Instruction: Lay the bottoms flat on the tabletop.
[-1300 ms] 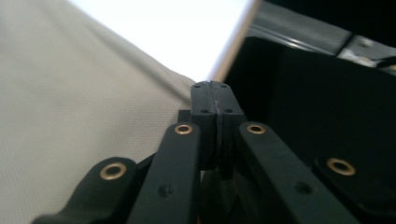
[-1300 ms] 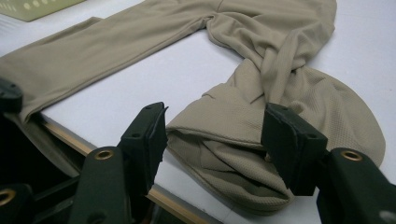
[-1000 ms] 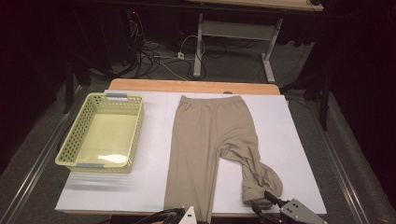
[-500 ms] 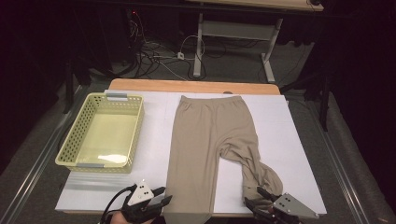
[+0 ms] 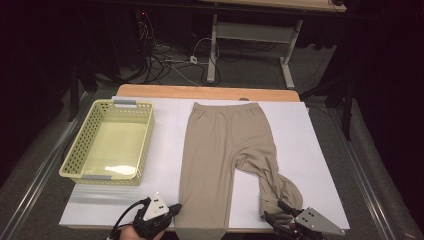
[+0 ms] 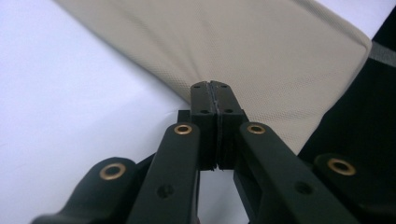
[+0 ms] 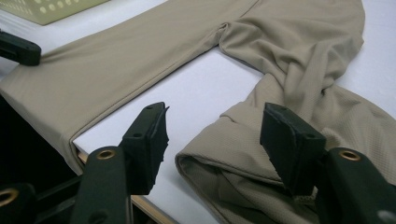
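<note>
trouser leg hem hangs hidden past table edge.

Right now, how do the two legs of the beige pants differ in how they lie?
The left pant leg lies straight and flat, its cuff hanging over the near table edge; the right pant leg is twisted and bunched, its cuff on the white table cover. The left gripper is shut at the left leg's edge; the right gripper stands open around the right leg's cuff. Both legs are the same beige knit.
</note>
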Demonstrator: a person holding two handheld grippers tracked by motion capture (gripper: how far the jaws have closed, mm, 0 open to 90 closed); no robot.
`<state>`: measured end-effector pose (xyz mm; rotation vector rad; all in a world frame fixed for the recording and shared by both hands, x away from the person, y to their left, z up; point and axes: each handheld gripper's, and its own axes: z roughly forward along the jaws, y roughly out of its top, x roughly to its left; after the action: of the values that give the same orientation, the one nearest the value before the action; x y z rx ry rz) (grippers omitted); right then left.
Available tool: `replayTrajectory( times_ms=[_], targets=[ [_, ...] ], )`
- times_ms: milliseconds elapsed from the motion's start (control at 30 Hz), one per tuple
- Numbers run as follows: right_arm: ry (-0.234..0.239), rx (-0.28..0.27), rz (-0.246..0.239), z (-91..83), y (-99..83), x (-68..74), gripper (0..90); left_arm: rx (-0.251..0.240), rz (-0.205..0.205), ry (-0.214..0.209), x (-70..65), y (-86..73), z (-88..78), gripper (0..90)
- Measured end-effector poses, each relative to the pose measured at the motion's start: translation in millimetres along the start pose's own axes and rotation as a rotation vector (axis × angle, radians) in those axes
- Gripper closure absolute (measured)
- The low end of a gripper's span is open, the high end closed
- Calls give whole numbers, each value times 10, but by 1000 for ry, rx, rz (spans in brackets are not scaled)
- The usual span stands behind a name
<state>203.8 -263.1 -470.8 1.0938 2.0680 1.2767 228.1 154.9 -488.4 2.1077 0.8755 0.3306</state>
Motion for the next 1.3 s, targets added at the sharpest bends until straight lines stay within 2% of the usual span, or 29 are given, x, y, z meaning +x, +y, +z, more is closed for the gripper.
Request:
replayTrajectory(
  times_ms=[67, 167, 200, 267, 333, 400, 467, 567, 633, 700, 733, 833, 867, 933, 1000, 1100, 1133, 1200, 1300],
  targets=[
    [-5, -4, 2, -18, 1, -23, 433, -9, -27, -19, 74, -29, -65, 868],
    [-18, -9, 19, -56, -4, -87, 441, -1, -24, -22, 109, -66, -85, 863],
    [-23, -11, 23, -69, -9, -111, 445, 0, -34, -31, 117, -71, -74, 860],
    [-32, -8, 34, -90, -22, -147, 459, -8, -49, -52, 130, -67, -60, 781],
    [-31, -5, 41, -103, -29, -163, 481, -40, -53, -71, 134, -56, -62, 663],
    [-20, 1, 37, -96, -31, -154, 503, -60, -55, -68, 142, -39, -71, 548],
    [-7, 15, 22, -65, -35, -129, 517, -73, -55, -85, 160, -32, -75, 452],
    [-3, 58, 3, 7, -54, -96, 511, -100, -50, -69, 179, -10, -92, 330],
    [-32, 110, -14, 83, -93, -102, 499, -118, -52, -50, 186, 6, -102, 250],
    [-33, 138, -2, 125, -122, -133, 509, -136, -53, -47, 197, 18, -109, 218],
    [-36, 146, 2, 141, -136, -149, 540, -138, -50, -40, 205, 22, -109, 210],
    [-57, 144, -30, 120, -137, -163, 787, -140, -59, -50, 238, 36, -96, 141],
    [-58, 138, -32, 102, -132, -161, 815, -145, -60, -56, 251, 45, -85, 137],
    [-66, 130, -51, 59, -122, -119, 829, -140, -58, -67, 276, 74, -56, 95],
    [-47, 114, -64, 2, -117, -41, 830, -137, -50, -66, 290, 100, -23, 51],
    [-17, 88, -89, -82, -99, 92, 829, -131, -14, -46, 305, 148, 46, 48],
    [2, 77, -92, -111, -92, 144, 826, -132, -10, -50, 314, 164, 72, 48],
    [32, 66, -103, -156, -89, 263, 817, -132, -6, -61, 334, 189, 121, 48],
    [34, 77, -123, -178, -103, 345, 801, -139, -14, -74, 362, 209, 164, 48]
  ],
)
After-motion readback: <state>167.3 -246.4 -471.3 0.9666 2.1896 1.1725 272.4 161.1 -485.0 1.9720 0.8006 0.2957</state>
